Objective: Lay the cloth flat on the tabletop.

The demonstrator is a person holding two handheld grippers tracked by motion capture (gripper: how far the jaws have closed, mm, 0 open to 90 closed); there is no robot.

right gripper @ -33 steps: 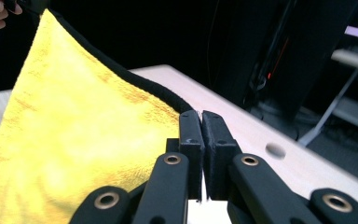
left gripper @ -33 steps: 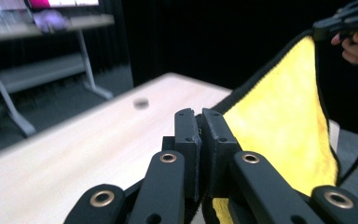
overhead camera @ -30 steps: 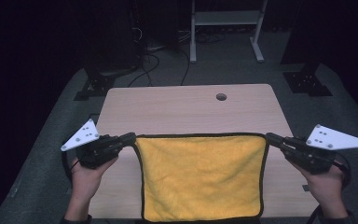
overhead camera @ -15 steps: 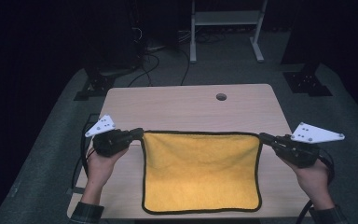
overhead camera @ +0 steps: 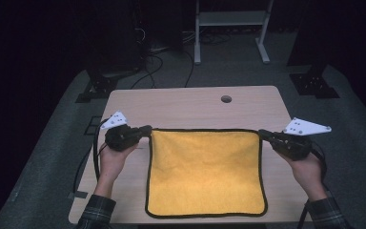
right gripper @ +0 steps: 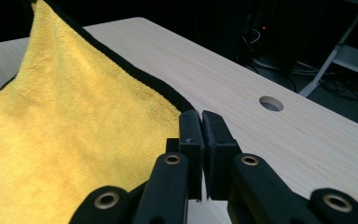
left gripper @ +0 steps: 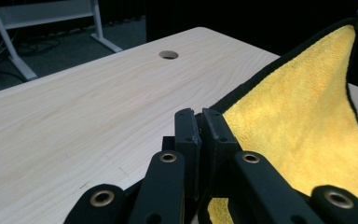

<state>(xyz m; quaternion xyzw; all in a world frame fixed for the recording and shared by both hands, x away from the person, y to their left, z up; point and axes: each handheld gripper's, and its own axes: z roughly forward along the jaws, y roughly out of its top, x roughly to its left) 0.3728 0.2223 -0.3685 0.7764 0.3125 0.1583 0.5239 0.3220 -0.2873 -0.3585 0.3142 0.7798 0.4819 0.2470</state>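
Yellow microfiber cloth (overhead camera: 205, 174) with black trim lay spread on the front half of the wooden table (overhead camera: 190, 107), far edge lifted. Left gripper (overhead camera: 145, 130) and right gripper (overhead camera: 263, 134) were each clamped on a far corner, edge pulled taut between them. Cloth looked light, soft and floppy; corner pinches on the stitched trim seemed the safest hold.

Both forearms reach in from the near edge, well apart. The left hand (overhead camera: 110, 160) holds the left tongs (overhead camera: 146, 130) pointing right, jaws pressed together. The right hand (overhead camera: 307, 167) holds the right tongs (overhead camera: 262, 134) pointing left, jaws likewise clamped tight.
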